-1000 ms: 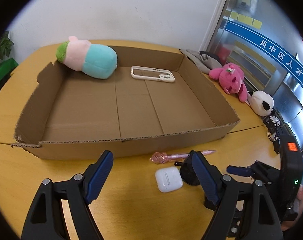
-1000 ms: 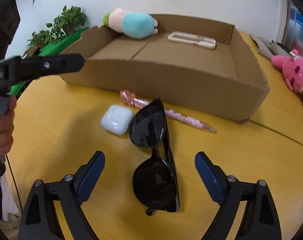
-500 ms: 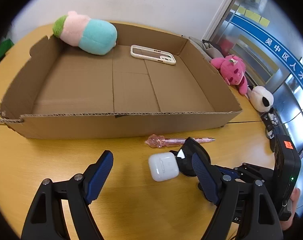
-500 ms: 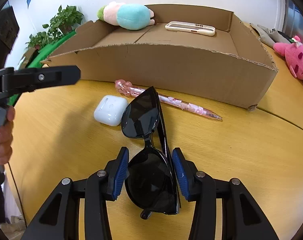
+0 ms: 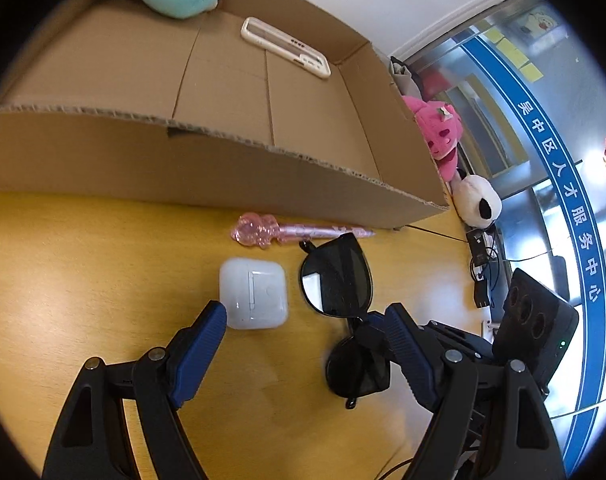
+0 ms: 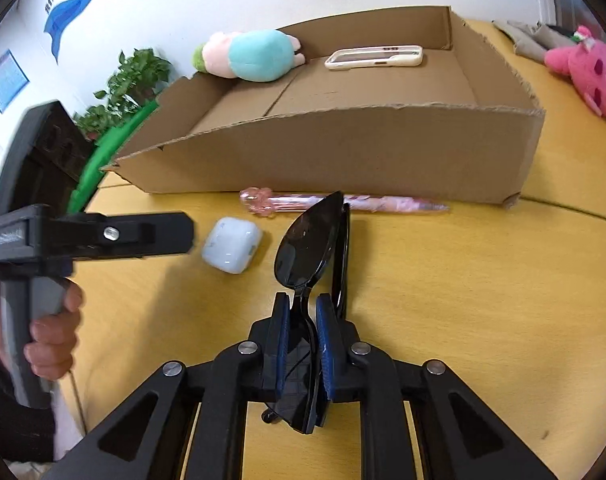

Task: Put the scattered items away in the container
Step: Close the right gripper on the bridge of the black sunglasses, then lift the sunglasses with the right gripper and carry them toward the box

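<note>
While both tools hang over the yellow wood, here's the layout, biggest first:

surface [image 6: 483, 300]: yellow wood, carries everything.
cardboard box [image 6: 343, 148]: big, shallow, open-topped, sits at the far side.
plush toy [image 6: 247, 54]: pink and teal, lying in the box's far corner.
phone case [image 6: 375, 57]: cream, flat on the box floor near the back wall.
right tool [image 6: 303, 320]: jaws just squeezed in, now pinched narrow on the sunglasses.
left tool [image 5: 303, 324]: jaws spread wide, gripping nothing, one blue pad right at the earbud case's edge.
sunglasses [image 6: 309, 240]: black, tipped up on edge, just outside the box.
pen [image 6: 343, 202]: pink, lying along the box's front wall.
earbud case [image 5: 253, 294]: white, on the surface beside the sunglasses.
</note>
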Available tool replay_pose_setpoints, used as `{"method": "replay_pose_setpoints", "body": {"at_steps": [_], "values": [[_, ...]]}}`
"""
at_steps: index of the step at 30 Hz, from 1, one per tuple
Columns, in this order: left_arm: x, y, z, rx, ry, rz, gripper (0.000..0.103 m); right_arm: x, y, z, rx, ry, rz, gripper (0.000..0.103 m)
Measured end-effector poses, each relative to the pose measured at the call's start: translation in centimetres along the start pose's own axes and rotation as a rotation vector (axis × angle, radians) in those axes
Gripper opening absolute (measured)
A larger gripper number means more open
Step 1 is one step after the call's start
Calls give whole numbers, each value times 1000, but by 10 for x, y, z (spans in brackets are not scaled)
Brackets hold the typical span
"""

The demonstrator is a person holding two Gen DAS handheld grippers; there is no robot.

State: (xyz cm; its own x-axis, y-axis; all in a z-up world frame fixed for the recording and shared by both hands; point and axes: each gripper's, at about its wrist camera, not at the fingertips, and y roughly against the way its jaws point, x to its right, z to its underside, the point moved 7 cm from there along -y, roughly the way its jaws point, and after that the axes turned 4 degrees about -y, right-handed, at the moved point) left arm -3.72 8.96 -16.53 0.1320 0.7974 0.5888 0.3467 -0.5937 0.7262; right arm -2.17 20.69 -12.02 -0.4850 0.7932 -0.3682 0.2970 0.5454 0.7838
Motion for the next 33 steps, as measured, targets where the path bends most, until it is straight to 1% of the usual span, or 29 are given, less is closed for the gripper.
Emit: {"method": "replay_pose_setpoints", "body": {"at_steps": [2,6,11,15,17,22,23,27,30,33], "values": [[0,-4,2,-12,0,-4,80,-2,-2,0,-4,15,6,15],[3,-7,4,-22,-7,-5,80,-1,-3,-2,1,10,-20,12],[3,-6,4,-23,-17,3,80,1,7,-6,43,-13,-69,6],[-2,-9,4,-32,1,14,80,-2,18,-11,69,-13,-102,6],[-1,-11,4,-37,11,49,80,-6,21,-14,80,-6,-115,6],[6,-15,4,-42,43,176,80,-13,32,-16,96,0,-161,6],[8,-15,4,-40,48,212,80,-14,34,-17,101,-1,-171,6],[19,-10,-1,-7,59,361,80,-21,42,-19,109,2,-216,6],[26,-6,-6,20,72,475,80,-30,43,-18,98,19,-249,6],[31,-1,-8,55,62,519,80,-39,42,-16,81,30,-279,6]]}}
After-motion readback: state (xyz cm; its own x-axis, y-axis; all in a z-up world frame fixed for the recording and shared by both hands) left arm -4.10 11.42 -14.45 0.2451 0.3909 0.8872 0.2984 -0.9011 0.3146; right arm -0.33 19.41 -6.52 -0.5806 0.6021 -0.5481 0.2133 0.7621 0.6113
